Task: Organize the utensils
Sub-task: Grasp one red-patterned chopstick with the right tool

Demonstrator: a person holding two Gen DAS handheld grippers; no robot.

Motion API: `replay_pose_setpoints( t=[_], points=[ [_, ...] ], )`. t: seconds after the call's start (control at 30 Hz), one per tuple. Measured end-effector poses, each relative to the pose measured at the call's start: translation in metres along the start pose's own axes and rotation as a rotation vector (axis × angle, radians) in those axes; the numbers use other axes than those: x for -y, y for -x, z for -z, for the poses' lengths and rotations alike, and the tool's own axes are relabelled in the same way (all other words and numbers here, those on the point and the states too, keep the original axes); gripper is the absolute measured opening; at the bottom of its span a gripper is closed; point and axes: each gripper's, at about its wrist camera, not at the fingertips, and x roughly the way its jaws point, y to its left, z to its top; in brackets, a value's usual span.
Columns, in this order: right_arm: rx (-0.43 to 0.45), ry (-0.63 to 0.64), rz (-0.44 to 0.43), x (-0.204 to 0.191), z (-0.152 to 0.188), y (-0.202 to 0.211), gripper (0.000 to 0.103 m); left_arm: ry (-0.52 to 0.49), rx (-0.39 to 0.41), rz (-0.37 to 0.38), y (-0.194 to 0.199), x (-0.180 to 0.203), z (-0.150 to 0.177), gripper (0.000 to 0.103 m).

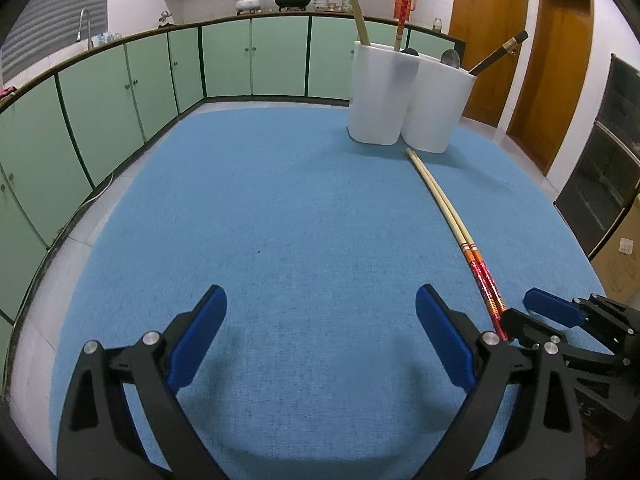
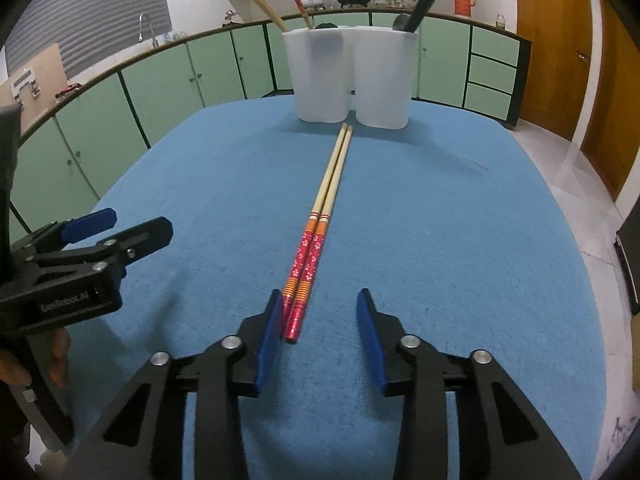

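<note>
Chopsticks (image 2: pixel 317 236), two of them side by side, lay on the blue worktop (image 2: pixel 460 240), their red ends between the right gripper (image 2: pixel 320 312) jaws, which were parted and not pressing. The left gripper (image 1: pixel 320 312) jaws stood wide over bare cloth. Farther, two white holders (image 2: pixel 352 76) held several utensils.

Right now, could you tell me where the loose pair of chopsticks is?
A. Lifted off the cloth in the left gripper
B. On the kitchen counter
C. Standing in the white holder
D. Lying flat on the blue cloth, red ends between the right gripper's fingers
D: the chopsticks lie side by side on the blue cloth, tips toward the white holder, their red ends between the fingers of the right gripper, beside the left finger.
</note>
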Motion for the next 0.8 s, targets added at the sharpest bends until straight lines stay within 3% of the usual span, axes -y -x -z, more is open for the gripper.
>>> replay_pose_setpoints(
  t=[0.47,0.57,0.67,0.8],
  points=[
    [-0.016,0.011,0.016,-0.001,0.000,-0.004,0.031,-0.004,-0.002,-0.006,-0.001,0.002,0.000,0.093],
    [-0.021,0.014,0.023,-0.001,-0.002,-0.006,0.025,-0.006,0.000,-0.010,0.000,0.003,0.000,0.093],
    [-0.024,0.021,0.024,-0.002,-0.002,-0.006,0.007,-0.010,0.002,-0.011,0.000,0.005,0.000,0.093],
    [-0.017,0.001,0.034,0.002,0.001,-0.002,0.005,-0.014,0.003,0.000,0.001,0.011,0.001,0.093]
  ],
)
